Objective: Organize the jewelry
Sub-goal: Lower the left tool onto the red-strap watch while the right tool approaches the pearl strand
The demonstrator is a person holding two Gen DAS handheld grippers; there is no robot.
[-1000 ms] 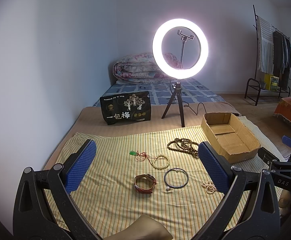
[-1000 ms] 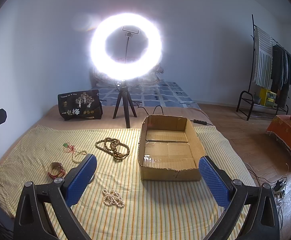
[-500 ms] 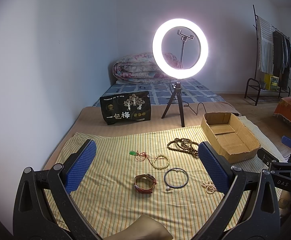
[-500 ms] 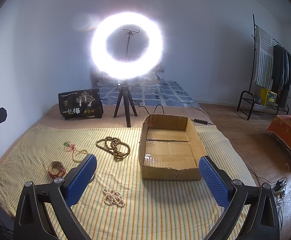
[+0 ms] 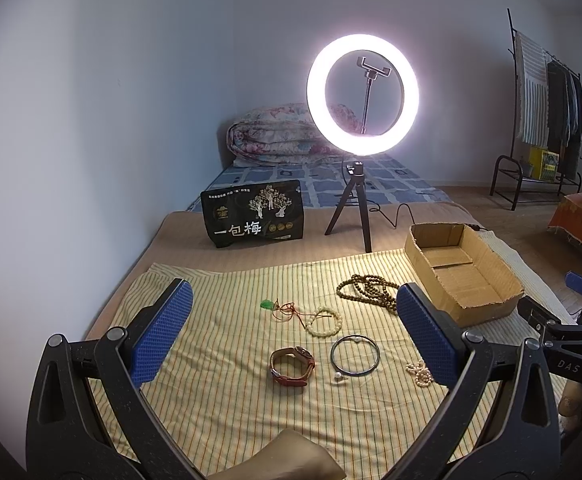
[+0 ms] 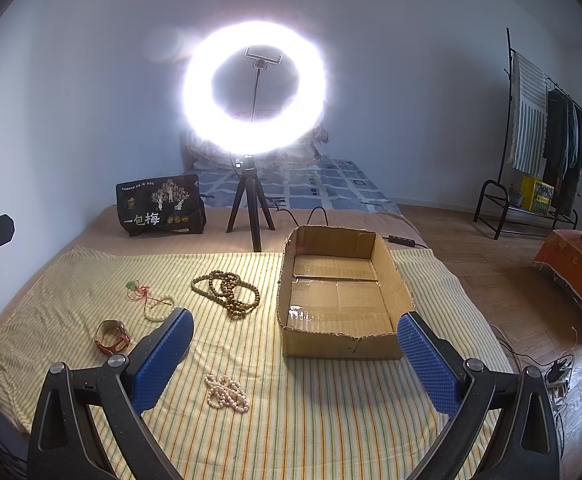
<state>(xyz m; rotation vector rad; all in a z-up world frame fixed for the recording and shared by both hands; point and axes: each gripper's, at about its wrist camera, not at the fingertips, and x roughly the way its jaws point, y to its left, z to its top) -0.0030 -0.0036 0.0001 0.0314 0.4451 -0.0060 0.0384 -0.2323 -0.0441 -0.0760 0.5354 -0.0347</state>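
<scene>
Jewelry lies on a yellow striped cloth (image 5: 219, 400). A brown bead necklace (image 5: 367, 292) (image 6: 227, 290), a red-cord green pendant (image 5: 277, 307), a pale bead bracelet (image 5: 324, 322), a red-strap watch (image 5: 292, 367) (image 6: 111, 338), a dark bangle (image 5: 355, 355) and a pearl strand (image 5: 421, 373) (image 6: 226, 393) are spread out. An empty cardboard box (image 5: 463, 276) (image 6: 341, 296) stands to the right. My left gripper (image 5: 291, 332) is open and empty above the watch. My right gripper (image 6: 295, 356) is open and empty in front of the box.
A lit ring light on a tripod (image 5: 361, 96) (image 6: 253, 88) and a black snack bag (image 5: 253, 213) (image 6: 161, 211) stand behind the cloth. A mattress with a rolled quilt (image 5: 275, 134) lies beyond. A clothes rack (image 6: 547, 132) stands at the right.
</scene>
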